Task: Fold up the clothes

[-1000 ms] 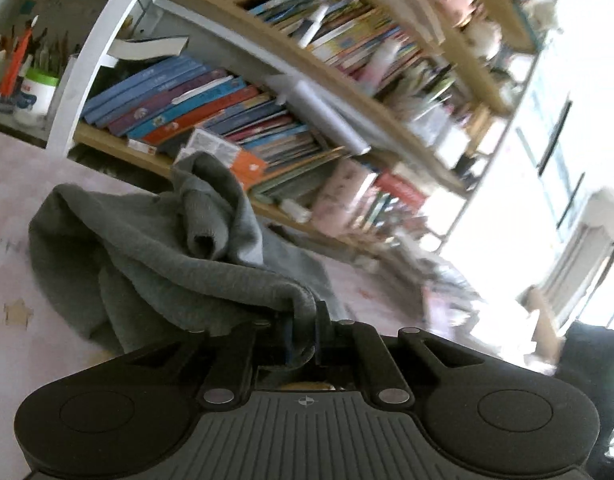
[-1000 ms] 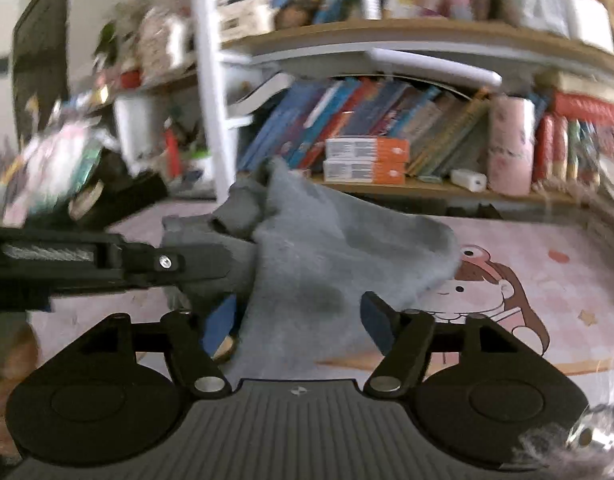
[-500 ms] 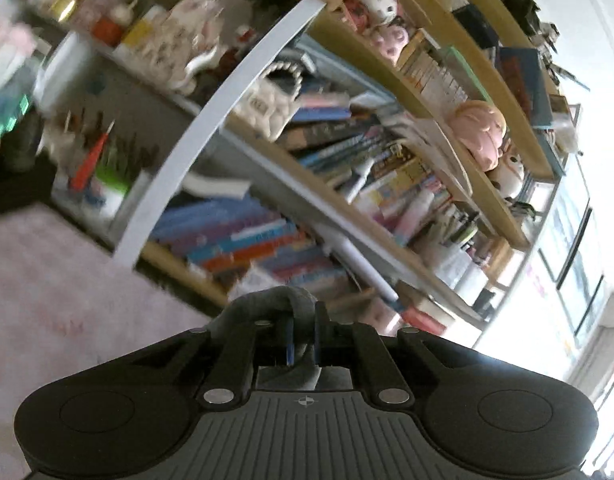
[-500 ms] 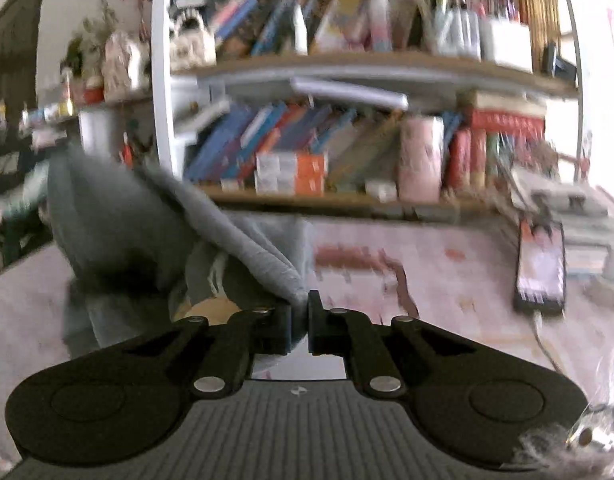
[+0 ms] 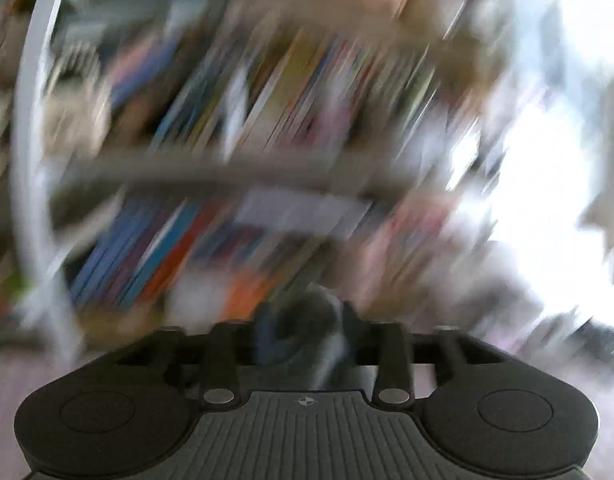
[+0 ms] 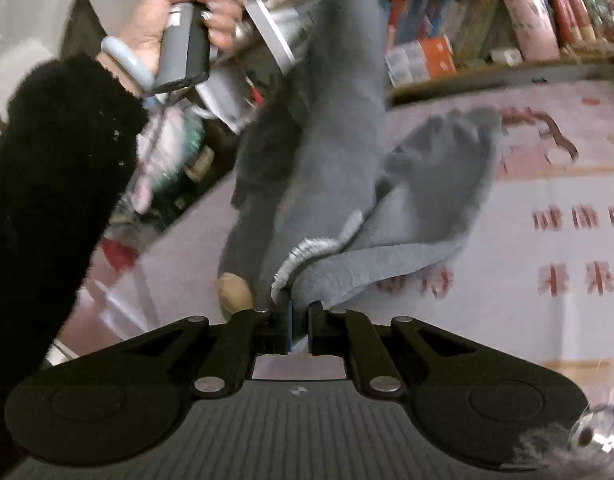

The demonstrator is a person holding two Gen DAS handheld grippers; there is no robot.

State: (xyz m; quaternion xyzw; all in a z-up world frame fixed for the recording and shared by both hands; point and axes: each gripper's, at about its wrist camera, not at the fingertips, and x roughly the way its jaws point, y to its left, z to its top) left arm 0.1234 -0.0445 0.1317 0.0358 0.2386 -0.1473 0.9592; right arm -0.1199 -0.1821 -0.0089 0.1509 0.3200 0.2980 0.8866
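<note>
— Two grippers, one garment? What grips what?

— Right gripper (image 6: 300,320) pinches a ribbed hem of the grey sweater (image 6: 331,148), jaws nearly together. Left gripper (image 5: 307,336) shows grey cloth between its fingers, though blur hides how tightly.

— Where is the sweater?

— Hanging between both, lifted above the pink patterned tabletop (image 6: 547,184), bookshelf (image 6: 487,40) behind.

— Handling?

— Soft, limp, light, likely; best held at hem or seams.

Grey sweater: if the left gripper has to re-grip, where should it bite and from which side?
Judging by the right wrist view, take the grey sweater at the loose hanging corner, coming from above the pink mat. That flap droops free, apart from the ribbed hem the right gripper already pinches.
</note>
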